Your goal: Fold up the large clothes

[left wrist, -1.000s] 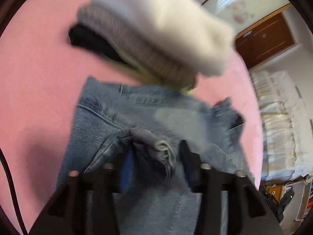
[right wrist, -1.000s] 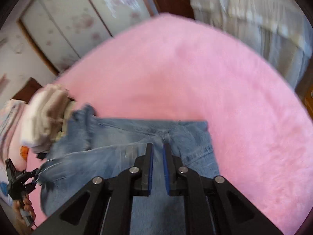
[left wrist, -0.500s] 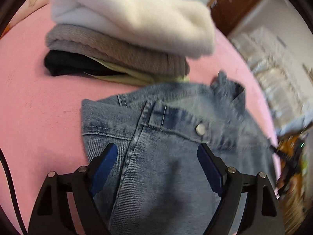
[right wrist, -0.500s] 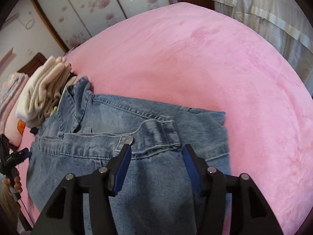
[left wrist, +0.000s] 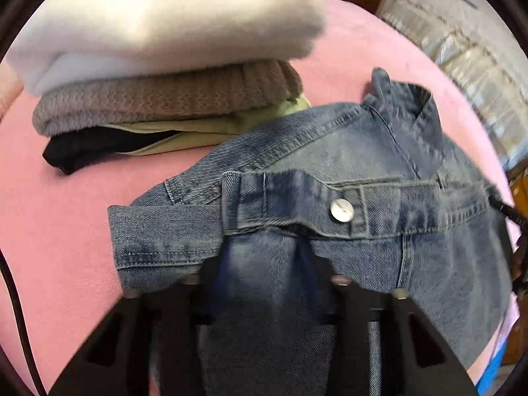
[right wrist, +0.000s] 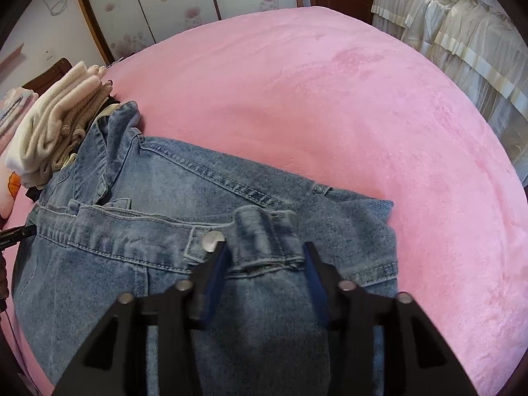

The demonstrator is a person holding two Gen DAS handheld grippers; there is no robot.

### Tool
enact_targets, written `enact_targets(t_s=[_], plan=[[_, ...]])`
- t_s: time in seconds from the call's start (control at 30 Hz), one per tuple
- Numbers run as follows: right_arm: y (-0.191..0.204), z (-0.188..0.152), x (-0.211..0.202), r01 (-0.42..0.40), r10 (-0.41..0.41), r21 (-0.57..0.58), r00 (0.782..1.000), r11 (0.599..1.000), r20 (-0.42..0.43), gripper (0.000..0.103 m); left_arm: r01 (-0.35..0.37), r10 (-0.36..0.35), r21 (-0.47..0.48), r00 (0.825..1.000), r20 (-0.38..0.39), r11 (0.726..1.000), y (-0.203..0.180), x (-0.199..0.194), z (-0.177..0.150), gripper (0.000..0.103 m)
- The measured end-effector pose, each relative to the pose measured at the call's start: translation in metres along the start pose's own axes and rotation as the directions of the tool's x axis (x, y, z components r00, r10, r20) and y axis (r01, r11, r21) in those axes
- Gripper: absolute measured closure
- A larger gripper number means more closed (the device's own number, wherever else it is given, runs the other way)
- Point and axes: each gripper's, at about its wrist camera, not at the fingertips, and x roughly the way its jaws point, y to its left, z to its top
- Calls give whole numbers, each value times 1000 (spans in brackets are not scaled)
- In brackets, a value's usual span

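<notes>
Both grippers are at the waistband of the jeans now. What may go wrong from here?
1. The left gripper and right gripper have just been closing with bunched denim between their pads; if only the top layer is caught, the jeans may open while being lifted.
2. The folded stack lies right beside the jeans, so a sweep of the denim might topple it.
3. The metal button sits at the right gripper's finger and may make the pad slip.
</notes>
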Motion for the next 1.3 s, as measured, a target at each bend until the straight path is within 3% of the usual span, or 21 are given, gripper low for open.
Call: enact_targets(t_s=[0.07, 0.17, 0.3, 0.47, 0.6, 0.67, 0.73, 0.83, 0.9, 1.03, 1.07, 1.1, 1.17, 1.2, 1.27, 1.3], plan=[[3, -1, -4, -8, 8, -3, 1000, 1000, 13, 75, -55, 55, 4, 998, 14, 998, -5, -4, -2, 88], [12, -5, -16, 46, -46, -8, 997, 999, 59, 78, -122, 125, -38, 989, 76, 992, -11, -18, -9, 94], [10, -3, -46, 61, -69, 52, 984, 997, 166, 79, -213, 225, -73, 945, 239, 974, -28, -54, -17, 95], [13, 22, -88, 13, -41, 87, 945, 996, 326, 79, -216, 256, -147, 896, 362, 965, -34, -87, -7, 95], [18, 45, -73, 12, -43, 91, 939, 996, 342, 79, -224, 283, -200, 891, 355, 954, -25, -68, 8, 95], [21, 52, -42, 64, -83, 75, 950, 995, 301, 79, -249, 301, -195, 898, 322, 949, -25, -42, 13, 95], [16, 52, -1, 113, -129, 87, 970, 990, 205, 79, -260, 311, -209, 913, 265, 943, -24, -10, 16, 94], [4, 41, 35, 149, -165, 124, 977, 981, 136, 76, -258, 307, -220, 925, 226, 941, -19, 18, 13, 91], [3, 40, 36, 159, -177, 129, 974, 979, 140, 74, -263, 308, -214, 927, 214, 941, -18, 24, 13, 87], [3, 46, 26, 159, -173, 127, 979, 979, 106, 65, -190, 241, -256, 953, 184, 948, 0, 21, 18, 77], [4, 48, 21, 179, -191, 123, 977, 976, 98, 64, -182, 230, -262, 958, 169, 948, 3, 18, 19, 71], [10, 48, 11, 217, -228, 114, 969, 970, 93, 64, -193, 237, -260, 960, 147, 946, 4, 14, 21, 55], [26, 43, -15, 238, -249, 99, 961, 966, 119, 64, -286, 320, -242, 941, 112, 927, -4, 0, 18, 36], [33, 36, -28, 226, -237, 90, 961, 970, 141, 63, -319, 352, -227, 927, 125, 920, -11, -12, 14, 35], [57, 20, -56, 169, -176, 56, 966, 984, 190, 60, -308, 343, -198, 923, 176, 930, -31, -39, 1, 31], [72, 9, -67, 127, -131, 37, 970, 991, 206, 58, -288, 324, -194, 927, 190, 938, -39, -49, -6, 21]])
